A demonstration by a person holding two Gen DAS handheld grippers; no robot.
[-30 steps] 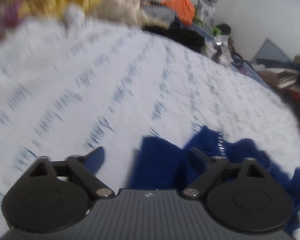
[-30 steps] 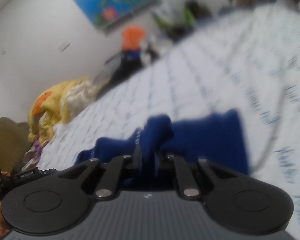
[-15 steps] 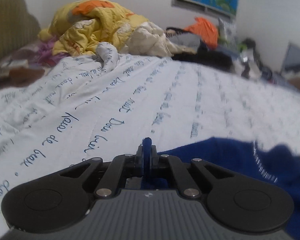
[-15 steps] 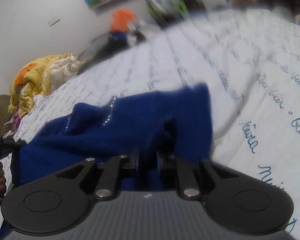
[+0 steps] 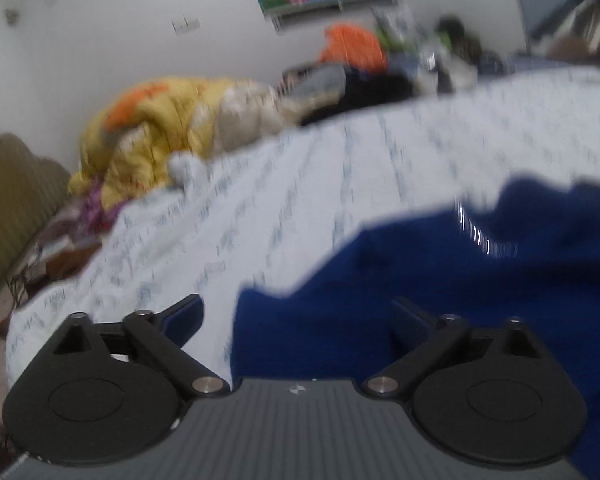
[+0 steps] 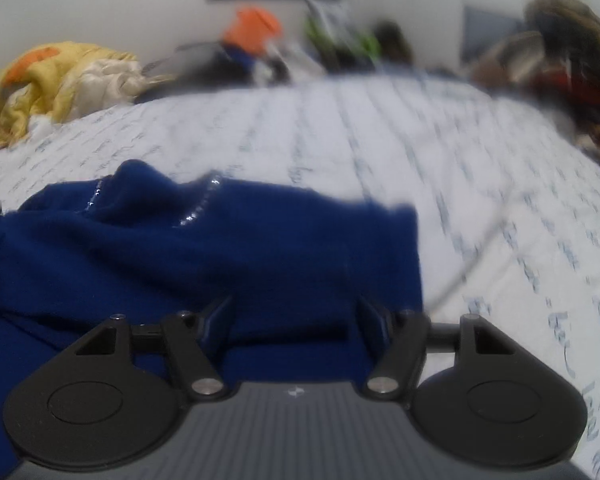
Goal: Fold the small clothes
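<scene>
A dark blue garment [image 5: 440,280] with a silver sparkly trim lies on the white bed sheet [image 5: 300,184] with blue handwriting print. It also shows in the right wrist view [image 6: 204,256]. My left gripper [image 5: 296,316] is open over the garment's left edge, holding nothing. My right gripper [image 6: 294,314] is open over the garment's right part, near its right edge, holding nothing.
A yellow and cream bedding pile [image 5: 168,136] lies at the far left of the bed. Orange and dark clothes [image 5: 352,52] sit at the far edge under a blue flower picture. A clutter pile [image 6: 568,64] is at the right. A brown headboard [image 5: 8,208] stands at the left.
Both grippers were shut on the blue garment half a second ago. Both have opened and let it go, and the garment now lies spread on the sheet.
</scene>
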